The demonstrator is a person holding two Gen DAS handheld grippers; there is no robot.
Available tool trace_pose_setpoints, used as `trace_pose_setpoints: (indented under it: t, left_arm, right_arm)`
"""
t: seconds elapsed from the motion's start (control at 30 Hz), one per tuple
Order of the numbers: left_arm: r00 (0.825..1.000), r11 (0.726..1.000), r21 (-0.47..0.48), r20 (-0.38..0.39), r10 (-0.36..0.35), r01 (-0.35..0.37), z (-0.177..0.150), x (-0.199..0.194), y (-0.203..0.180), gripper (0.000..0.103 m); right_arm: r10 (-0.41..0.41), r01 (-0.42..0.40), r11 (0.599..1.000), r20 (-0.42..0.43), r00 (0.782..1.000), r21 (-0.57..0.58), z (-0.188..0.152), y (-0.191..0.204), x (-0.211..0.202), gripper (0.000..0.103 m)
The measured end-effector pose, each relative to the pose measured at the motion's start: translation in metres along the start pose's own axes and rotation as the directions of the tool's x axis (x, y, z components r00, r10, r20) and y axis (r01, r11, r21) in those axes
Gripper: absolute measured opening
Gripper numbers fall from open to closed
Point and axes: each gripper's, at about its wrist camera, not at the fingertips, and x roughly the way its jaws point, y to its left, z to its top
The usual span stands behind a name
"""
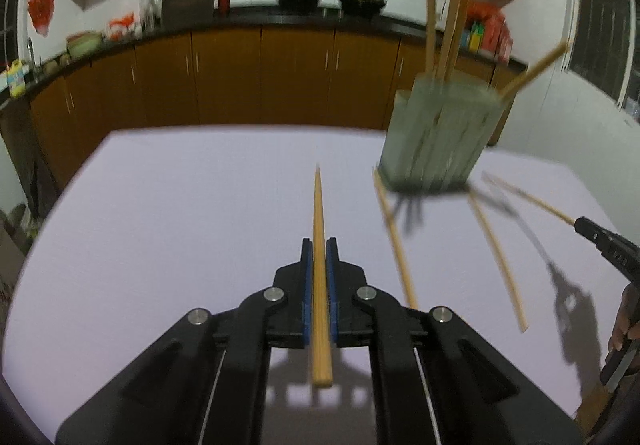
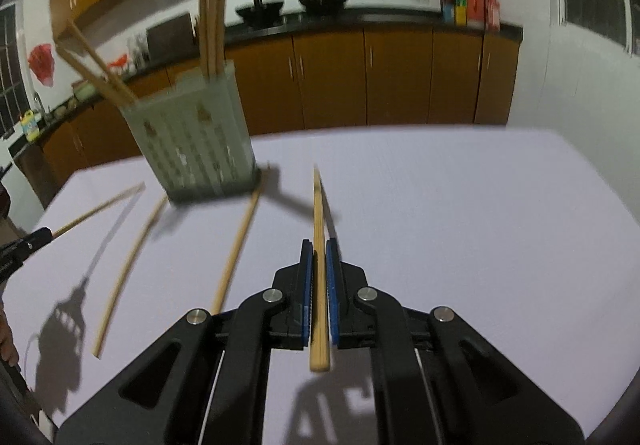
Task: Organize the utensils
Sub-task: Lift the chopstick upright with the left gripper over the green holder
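A kitchen with orange-brown cabinets and a dark counter runs along the far wall, and in front of it a pale lilac table (image 1: 180,205) carries the work. Each hand's tool already has one chopstick: the left gripper (image 1: 319,245) has its jaws pressed onto a chopstick (image 1: 319,213) that runs straight out along the fingers, tip pointing far, and the right gripper (image 2: 319,245) pinches its own chopstick (image 2: 319,205) in the same lengthwise way. The target is the pale green holder (image 1: 440,137), standing upright toward the far side of the table with several chopsticks already leaning in it. From the left jaws it lies far and to the right; from the right jaws it lies far and to the left (image 2: 196,149), so it sits between the two hands. It looks somewhat closer in the right wrist view, though motion blur and the fisheye lens make that hard to be sure of. Both held sticks lie near level with their long axis aimed past the holder, so my judgement is that either one must be swung toward it and tipped point-down over the open top. Two loose chopsticks (image 2: 236,245) (image 2: 128,269) remain flat on the table near the holder's base, running roughly near-to-far.
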Motion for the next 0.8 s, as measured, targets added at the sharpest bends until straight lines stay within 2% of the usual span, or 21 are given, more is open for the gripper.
trace_pose_setpoints:
  t: [0.2, 0.4, 0.53, 0.63, 0.8]
  left_arm:
    - [0.989, 1.000, 0.001, 0.148, -0.022, 0.022, 0.042, -0.039, -0.003, 0.007]
    - [0.975, 0.996, 0.043, 0.208, -0.079, 0.072, 0.071, -0.063, -0.014, 0.007]
    - [0.962, 0.989, 0.088, 0.237, -0.134, 0.116, 0.084, -0.080, -0.029, 0.007]
    - [0.950, 0.983, 0.106, 0.261, -0.174, 0.151, 0.096, -0.087, -0.043, 0.007]
    - [0.919, 0.976, 0.124, 0.332, -0.211, 0.179, 0.124, -0.094, -0.067, 0.007]
  right_arm:
    - [0.007, -0.006, 1.000, 0.126, 0.992, -0.013, 0.032, 0.008, -0.029, 0.008]
    - [0.028, -0.026, 1.000, 0.182, 0.983, -0.013, 0.059, 0.010, -0.041, 0.007]
    - [0.074, -0.073, 0.997, 0.223, 0.972, -0.012, 0.079, 0.015, -0.060, 0.007]
    - [0.122, -0.120, 0.992, 0.265, 0.956, -0.023, 0.095, 0.022, -0.075, 0.007]
    - [0.196, -0.188, 0.980, 0.363, 0.911, -0.058, 0.123, 0.043, -0.099, 0.007]
